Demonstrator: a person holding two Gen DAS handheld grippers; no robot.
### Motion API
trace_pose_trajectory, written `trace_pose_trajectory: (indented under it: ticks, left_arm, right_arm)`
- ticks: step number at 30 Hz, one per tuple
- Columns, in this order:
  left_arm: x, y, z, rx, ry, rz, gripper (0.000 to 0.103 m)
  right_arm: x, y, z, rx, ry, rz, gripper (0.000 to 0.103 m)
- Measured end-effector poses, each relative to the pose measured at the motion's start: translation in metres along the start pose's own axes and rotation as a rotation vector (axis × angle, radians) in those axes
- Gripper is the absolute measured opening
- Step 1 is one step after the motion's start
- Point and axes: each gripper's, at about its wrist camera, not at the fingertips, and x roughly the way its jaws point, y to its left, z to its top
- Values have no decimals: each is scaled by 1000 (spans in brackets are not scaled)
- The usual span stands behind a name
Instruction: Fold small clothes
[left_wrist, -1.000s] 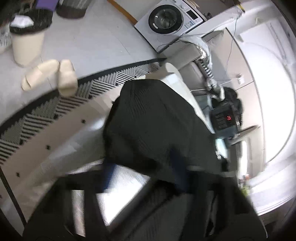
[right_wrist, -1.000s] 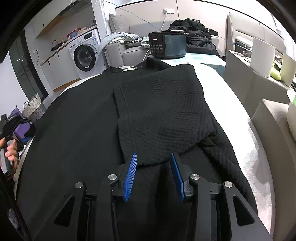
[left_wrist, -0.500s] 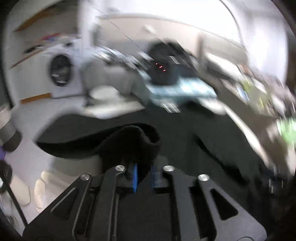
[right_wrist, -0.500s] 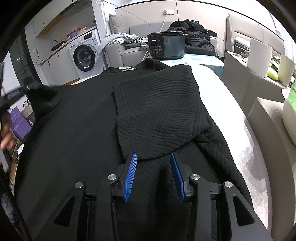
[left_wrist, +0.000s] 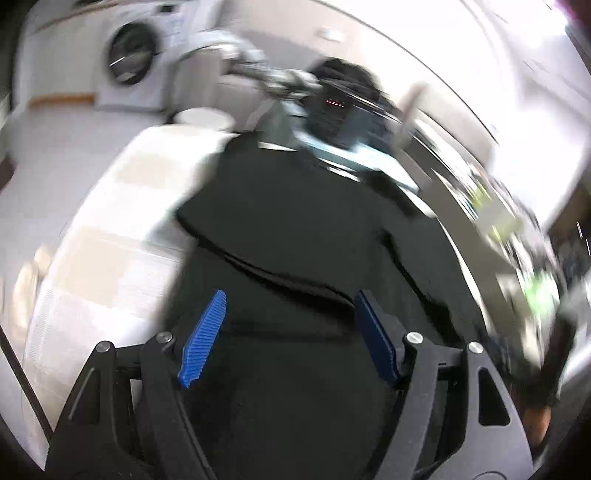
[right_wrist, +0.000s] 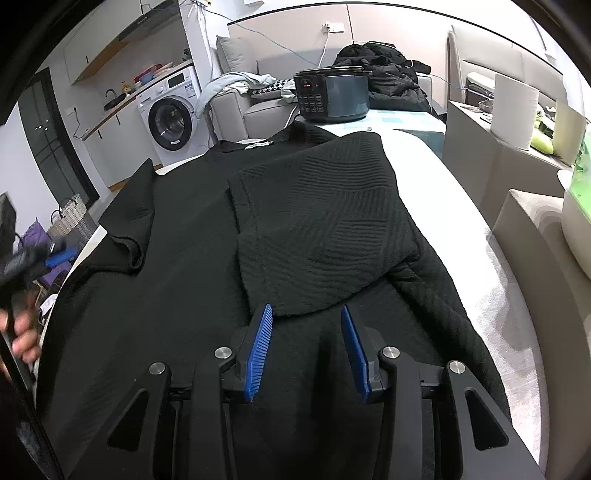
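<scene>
Jaws of your left gripper (left_wrist: 288, 336) are opening with nothing pinched, the right gripper (right_wrist: 306, 350) half-wide and empty, and the black sweater (right_wrist: 207, 258) lies lengthwise on the table (right_wrist: 461, 221), its unfolded sleeve (right_wrist: 133, 221) nearer your left

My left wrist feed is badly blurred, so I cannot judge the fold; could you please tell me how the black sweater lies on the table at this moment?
Observer: The right side of the black sweater is folded flat over its middle.
Operator: Thank you. And what about the sleeve on the other side?
Observer: The left sleeve lies turned in on the body, with its end curled rather than flat.
Operator: Understood. Where is the right gripper, please?
Observer: The right gripper is open at the near edge of the folded panel, its pads apart and not pressing the cloth.
</scene>
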Motion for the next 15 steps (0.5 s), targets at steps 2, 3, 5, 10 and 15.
trace_pose_trajectory:
  ticks: [2, 3, 5, 10, 15]
  left_arm:
    - [17, 19, 18, -82, -6, 60, 69]
    - [25, 26, 24, -102, -10, 85, 69]
    - [38, 44, 38, -150, -22, 114, 53]
    - [62, 57, 57, -152, -9, 113, 0]
    - [51, 0, 74, -20, -75, -17, 0]
  right_arm:
    - [-2, 1, -1, -2, 0, 0, 40]
    - [-3, 0, -1, -2, 0, -2, 40]
    - [-5, -1, -2, 2, 1, -7, 40]
    - [-6, -7, -3, 10, 7, -24, 40]
    - [-8, -16, -3, 30, 11, -49, 40]
